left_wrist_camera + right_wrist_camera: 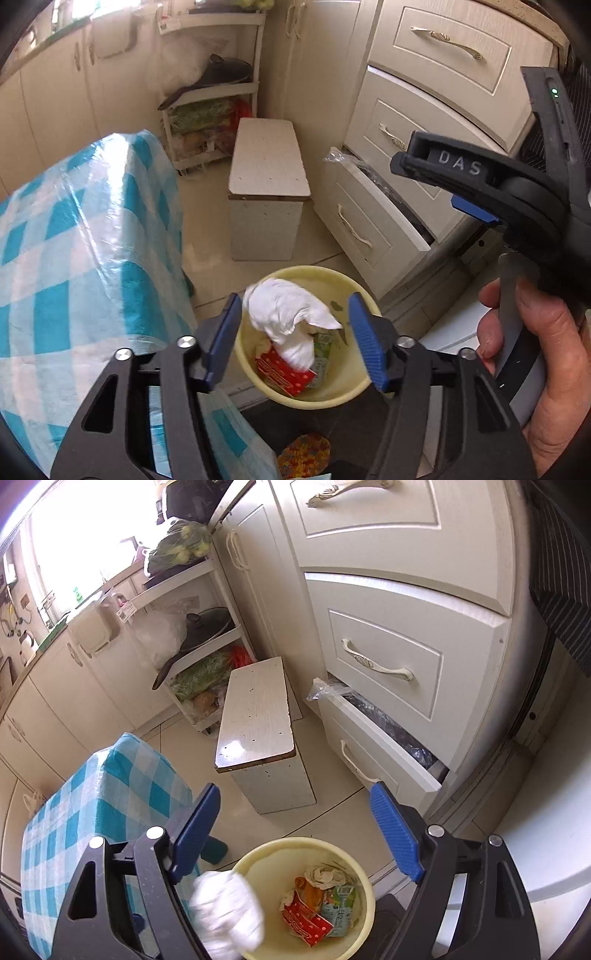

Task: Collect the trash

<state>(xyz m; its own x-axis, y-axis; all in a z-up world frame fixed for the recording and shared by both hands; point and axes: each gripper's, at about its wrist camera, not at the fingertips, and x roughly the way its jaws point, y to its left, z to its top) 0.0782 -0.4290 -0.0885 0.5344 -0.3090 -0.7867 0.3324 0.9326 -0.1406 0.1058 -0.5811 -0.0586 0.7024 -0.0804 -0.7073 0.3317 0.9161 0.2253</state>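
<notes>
A pale yellow bin (354, 387) (365, 886) stands on the floor below both grippers. It holds a red wrapper (284, 373) (306, 923), a green packet (340, 908) and crumpled paper (325, 875). A crumpled white tissue (288, 321) (229, 912) is in the air over the bin's left rim, free of both grippers and blurred in the right wrist view. My left gripper (295, 339) is open above the bin. My right gripper (299, 834) is open above the bin too, and it shows at the right of the left wrist view (461, 184).
A table with a blue-checked plastic cover (81, 266) (99, 805) stands left of the bin. A white box stool (266, 184) (258, 731) is behind it. A cabinet with a half-open bottom drawer (373, 218) (380, 738) is on the right. A shelf rack (210, 92) stands behind.
</notes>
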